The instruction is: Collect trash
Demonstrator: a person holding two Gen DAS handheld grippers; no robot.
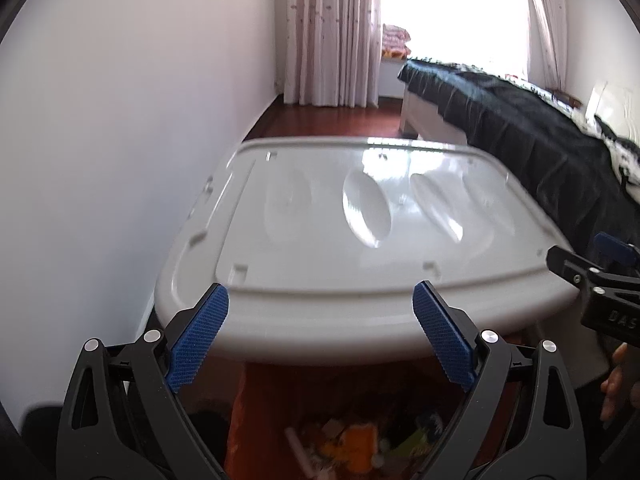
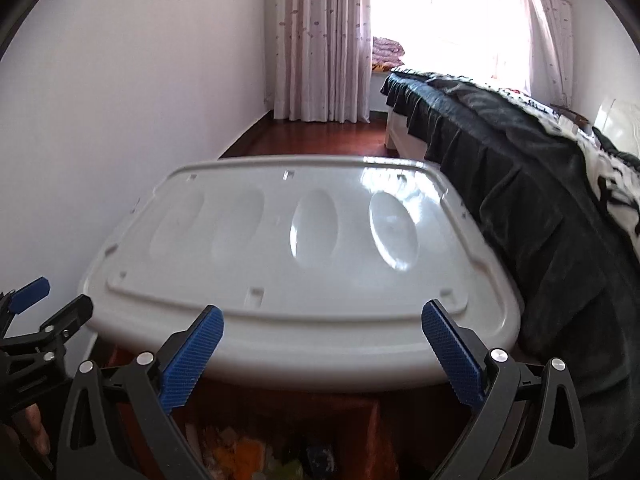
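A large white plastic lid (image 1: 340,240) of a storage box fills the middle of both views (image 2: 304,264), with oval dimples on top. Blurred colourful trash (image 1: 352,444) lies on the floor below its near edge, also in the right wrist view (image 2: 248,456). My left gripper (image 1: 320,308) is open and empty, just before the lid's near edge. My right gripper (image 2: 322,324) is open and empty at the same edge. Each gripper shows at the other's side: the right one at the right edge of the left wrist view (image 1: 592,276), the left one at the left edge of the right wrist view (image 2: 44,304).
A bed with a dark cover (image 2: 520,168) stands close on the right of the box. A white wall (image 1: 120,140) runs along the left. Red wooden floor (image 2: 320,136) leads to curtains (image 2: 320,40) and a bright window.
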